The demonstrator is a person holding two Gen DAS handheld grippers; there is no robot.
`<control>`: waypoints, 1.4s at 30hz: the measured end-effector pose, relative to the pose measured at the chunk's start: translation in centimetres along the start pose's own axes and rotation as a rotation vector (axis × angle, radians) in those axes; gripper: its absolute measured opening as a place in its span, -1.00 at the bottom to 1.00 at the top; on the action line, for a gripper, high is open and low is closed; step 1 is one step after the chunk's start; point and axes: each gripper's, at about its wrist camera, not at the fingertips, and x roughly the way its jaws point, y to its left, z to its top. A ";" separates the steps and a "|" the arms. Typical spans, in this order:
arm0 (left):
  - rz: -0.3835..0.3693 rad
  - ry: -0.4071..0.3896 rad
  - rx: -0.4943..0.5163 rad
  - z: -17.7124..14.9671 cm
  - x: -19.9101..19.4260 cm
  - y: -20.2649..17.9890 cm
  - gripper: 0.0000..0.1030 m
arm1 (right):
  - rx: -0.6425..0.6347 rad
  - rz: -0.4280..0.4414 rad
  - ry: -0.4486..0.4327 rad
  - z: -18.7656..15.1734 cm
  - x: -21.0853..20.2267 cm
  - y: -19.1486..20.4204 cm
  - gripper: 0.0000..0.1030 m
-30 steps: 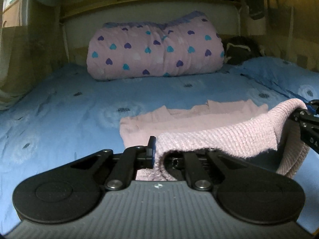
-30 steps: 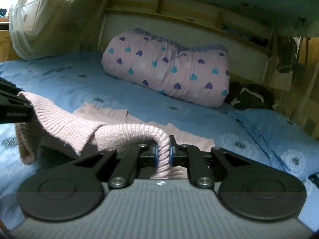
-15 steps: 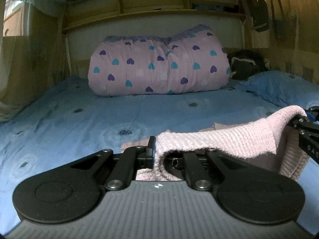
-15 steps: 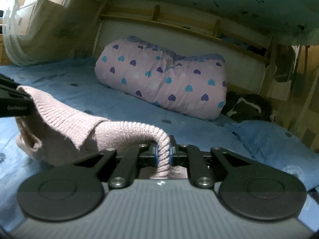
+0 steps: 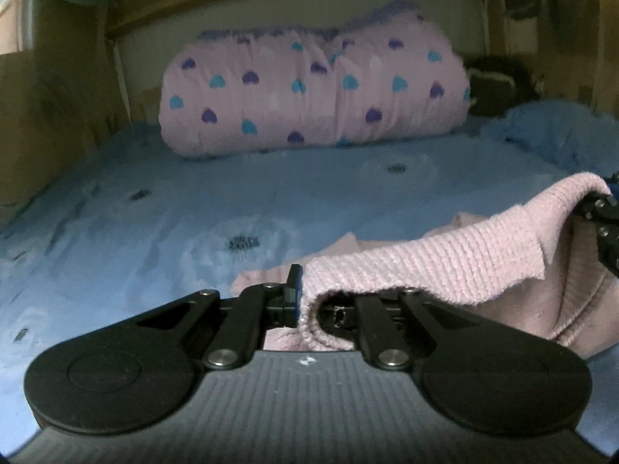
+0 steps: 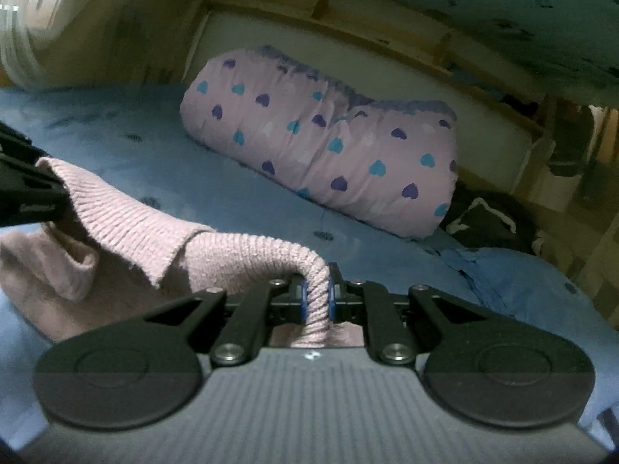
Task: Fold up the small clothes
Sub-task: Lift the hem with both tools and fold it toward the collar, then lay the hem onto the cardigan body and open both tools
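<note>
Over the blue bed sheet (image 5: pixel 162 208), both sets of tongs have a pink knit sweater (image 5: pixel 433 266) strung between them, its ribbed edge lifted and the rest sagging onto the bed underneath. From the left wrist view, the left tongs (image 5: pixel 300 294) are pinching a fold of that edge, but the knit flops over the right-hand finger so you only really see the left one with its blue pad. Right tongs (image 6: pixel 316 299) are much clearer in their own view: squeezed tight on a bunched, rope-like bit of the sweater, blue pads on both sides.

Each view catches the other tool only as a black chunk cut off at the frame edge, so no grip detail that way. How the lower part of the sweater lies is mostly hidden behind the tools.

Farther back sits a rolled pink quilt (image 5: pixel 309 89) with purple and teal hearts, against the headboard. Right view also shows a dark bag-like thing (image 6: pixel 487 216) beside the quilt; it's too murky to say what exactly. Left view is pretty blurry overall.
</note>
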 end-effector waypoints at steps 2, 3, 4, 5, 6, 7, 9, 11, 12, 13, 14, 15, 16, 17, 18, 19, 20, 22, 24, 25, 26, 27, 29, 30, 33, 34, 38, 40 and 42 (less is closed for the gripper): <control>0.002 0.031 0.017 -0.2 2.0 -0.2 -0.85 | -0.011 -0.001 0.024 -0.3 1.6 0.4 -0.76; 0.003 0.045 0.026 -0.3 3.0 -0.3 -0.85 | -0.014 0.000 0.039 -0.4 2.4 0.6 -0.76; 0.003 0.058 0.030 -0.5 3.9 -0.4 -0.85 | -0.011 0.000 0.058 -0.7 3.3 0.8 -0.76; 0.001 0.070 0.032 -0.5 4.6 -0.4 -0.85 | -0.005 0.000 0.082 -0.9 4.2 0.9 -0.76; -0.002 0.080 0.029 -0.6 5.2 -0.4 -0.85 | 0.008 0.002 0.104 -1.1 5.1 1.0 -0.76; -0.008 0.093 0.022 -0.7 6.1 -0.3 -0.85 | 0.027 0.005 0.130 -1.4 6.0 1.0 -0.76; -0.012 0.113 0.013 -0.9 7.2 -0.2 -0.85 | 0.052 0.011 0.168 -1.8 7.4 1.1 -0.76; -0.013 0.130 0.017 -1.0 8.3 -0.4 -0.85 | 0.061 0.017 0.194 -2.0 8.8 1.1 -0.75; -0.011 0.133 0.022 -1.1 8.6 -0.5 -0.85 | 0.062 0.020 0.208 -2.1 9.4 1.2 -0.75; -0.010 0.135 0.028 -1.2 9.0 -0.6 -0.84 | 0.066 0.024 0.220 -2.1 10.0 1.2 -0.75; -0.009 0.139 0.036 -1.4 9.3 -0.7 -0.84 | 0.072 0.028 0.232 -2.2 10.5 1.3 -0.75; -0.007 0.142 0.038 -1.4 9.5 -0.7 -0.84 | 0.072 0.032 0.250 -2.4 11.1 1.4 -0.75; -0.006 0.141 0.039 -1.4 9.7 -0.8 -0.83 | 0.070 0.036 0.265 -2.6 11.6 1.5 -0.75; -0.005 0.140 0.044 -1.5 9.7 -1.0 -0.83 | 0.069 0.041 0.277 -2.9 12.0 1.6 -0.75; -0.002 0.140 0.052 -1.6 9.6 -1.1 -0.83 | 0.068 0.047 0.291 -3.1 12.4 1.7 -0.74; 0.002 0.141 0.061 -1.6 9.6 -1.3 -0.83 | 0.071 0.047 0.297 -3.4 12.6 1.8 -0.73; 0.008 0.147 0.067 -1.5 9.5 -1.4 -0.82 | 0.072 0.049 0.300 -3.7 12.7 1.8 -0.72; 0.006 0.163 0.066 -1.0 9.4 -1.5 -0.82 | 0.076 0.052 0.296 -3.8 12.5 1.8 -0.71; -0.003 0.181 0.058 -0.3 9.2 -1.4 -0.73 | 0.097 0.058 0.299 -3.7 12.4 1.5 -0.71; -0.006 0.192 0.047 0.1 9.2 -1.2 -0.65 | 0.112 0.065 0.301 -3.6 12.6 1.2 -0.71; -0.004 0.199 0.033 0.4 9.1 -0.9 -0.40 | 0.124 0.072 0.304 -3.5 12.7 0.9 -0.70; 0.005 0.209 0.016 0.7 9.0 -0.7 -0.07 | 0.134 0.081 0.307 -3.4 12.7 0.7 -0.70; 0.010 0.228 -0.021 1.2 8.5 0.1 0.14 | 0.159 0.078 0.305 -3.2 12.4 0.1 -0.55; 0.000 0.233 -0.022 1.5 8.2 0.3 0.15 | 0.178 0.078 0.302 -3.1 12.0 -0.3 -0.50; -0.009 0.231 0.012 1.9 6.9 0.5 0.29 | 0.233 0.120 0.279 -2.8 10.6 -1.6 -0.47; -0.013 0.231 0.027 2.1 6.4 0.4 0.33 | 0.240 0.125 0.277 -2.8 10.1 -1.9 -0.45; -0.055 0.252 0.045 2.2 5.0 0.3 0.37 | 0.224 0.151 0.275 -2.6 8.8 -2.4 0.10; -0.076 0.264 0.045 2.3 4.4 0.3 0.38 | 0.201 0.158 0.255 -2.5 7.8 -2.5 0.10; -0.082 0.261 0.043 2.3 3.6 0.3 0.48 | 0.186 0.165 0.251 -2.4 7.0 -2.7 0.10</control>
